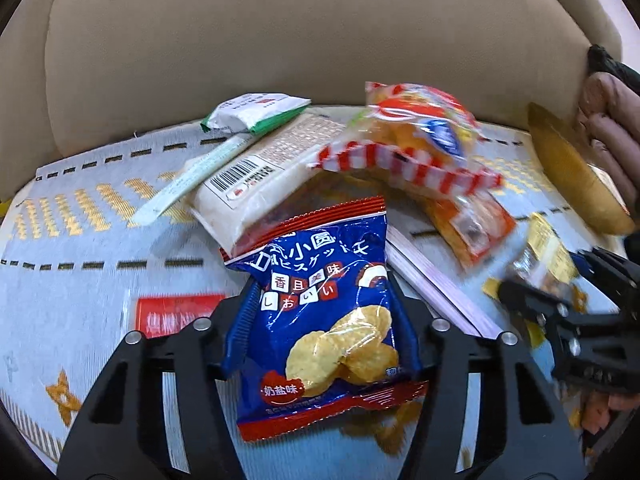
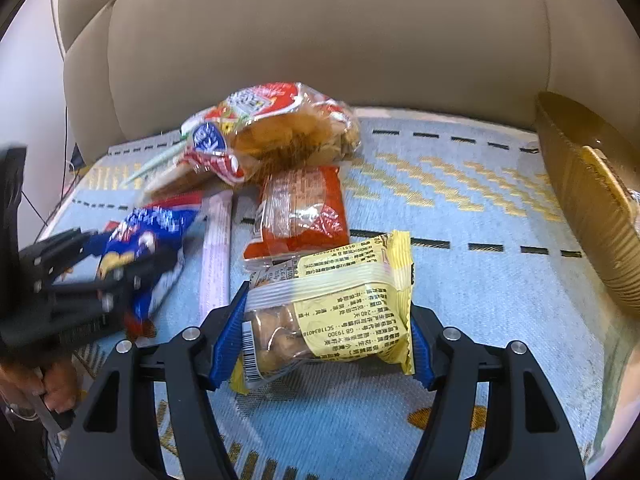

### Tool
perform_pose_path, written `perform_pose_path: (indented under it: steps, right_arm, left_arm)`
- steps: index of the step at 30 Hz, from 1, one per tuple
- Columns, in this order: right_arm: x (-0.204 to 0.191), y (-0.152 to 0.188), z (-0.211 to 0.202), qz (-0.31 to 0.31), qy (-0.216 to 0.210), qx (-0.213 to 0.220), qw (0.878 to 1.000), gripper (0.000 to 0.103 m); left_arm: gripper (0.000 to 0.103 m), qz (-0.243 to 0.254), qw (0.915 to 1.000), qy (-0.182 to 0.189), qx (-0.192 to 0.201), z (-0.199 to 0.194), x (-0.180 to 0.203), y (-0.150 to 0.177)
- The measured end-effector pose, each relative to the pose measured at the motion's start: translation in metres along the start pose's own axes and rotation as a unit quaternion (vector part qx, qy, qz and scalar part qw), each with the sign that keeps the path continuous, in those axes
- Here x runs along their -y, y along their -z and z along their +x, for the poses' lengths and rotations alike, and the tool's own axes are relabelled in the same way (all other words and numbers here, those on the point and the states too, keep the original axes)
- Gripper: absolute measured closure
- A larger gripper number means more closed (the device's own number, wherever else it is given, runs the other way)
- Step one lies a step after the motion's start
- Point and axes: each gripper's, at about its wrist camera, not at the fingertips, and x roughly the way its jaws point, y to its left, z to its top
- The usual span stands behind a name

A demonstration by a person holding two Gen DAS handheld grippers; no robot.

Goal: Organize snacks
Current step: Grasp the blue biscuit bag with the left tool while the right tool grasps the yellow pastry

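Snacks first: the blue biscuit bag [image 1: 324, 332] sits clamped between the left gripper [image 1: 320, 320] fingers, raised a little off the patterned mat [image 1: 80, 248], just in front of the heap; the yellow pastry pack [image 2: 340, 304] is pinched in the right gripper [image 2: 324, 320], jaws narrowed onto its sides, also just in front of the heap; so both tongs are loaded, neither is free. Heap as the landmark now: the red-striped bread bag [image 1: 416, 136] rides on top of it; the orange packet [image 2: 300, 212] lies at its near edge; the white barcoded pack [image 1: 256, 176] slopes off its left side with the green-edged sachet [image 1: 256, 114] behind that; a pale pink stick pack [image 2: 216, 248] lies along its front; a red flat packet [image 1: 176, 314] rests on the mat to the left of the heap, near the left tongs. Right of the heap, a golden basket [image 2: 584, 200] tilts at the mat's edge, a hand [image 1: 608, 120] steadying it; beige sofa cushion [image 2: 320, 32] rises behind the heap. Progress, by my reading: early days; two items lifted, nothing visibly sorted, most of the heap untouched; whether the basket holds anything, I cannot tell.
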Motion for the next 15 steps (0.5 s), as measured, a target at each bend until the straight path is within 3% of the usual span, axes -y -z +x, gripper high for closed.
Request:
perform_pose_path:
  steps: [3,7,15]
  right_arm:
    - [-0.001,-0.006,-0.013,0.006,-0.003,0.018,1.000,0.037]
    - [0.003,-0.019,-0.037,0.016,-0.004,0.053,0.998,0.037]
    - [0.032,-0.059,-0.082,0.057,0.012,0.119,0.991,0.037]
  left_arm:
    - [0.046,0.043,0.9990,0.000,0.007,-0.011,0.012,0.008]
    - [0.047,0.024,0.9995,0.020,0.009,-0.024,0.013,0.002]
    - [0.047,0.042,0.9945,0.019,0.094,-0.079,0.018,-0.038]
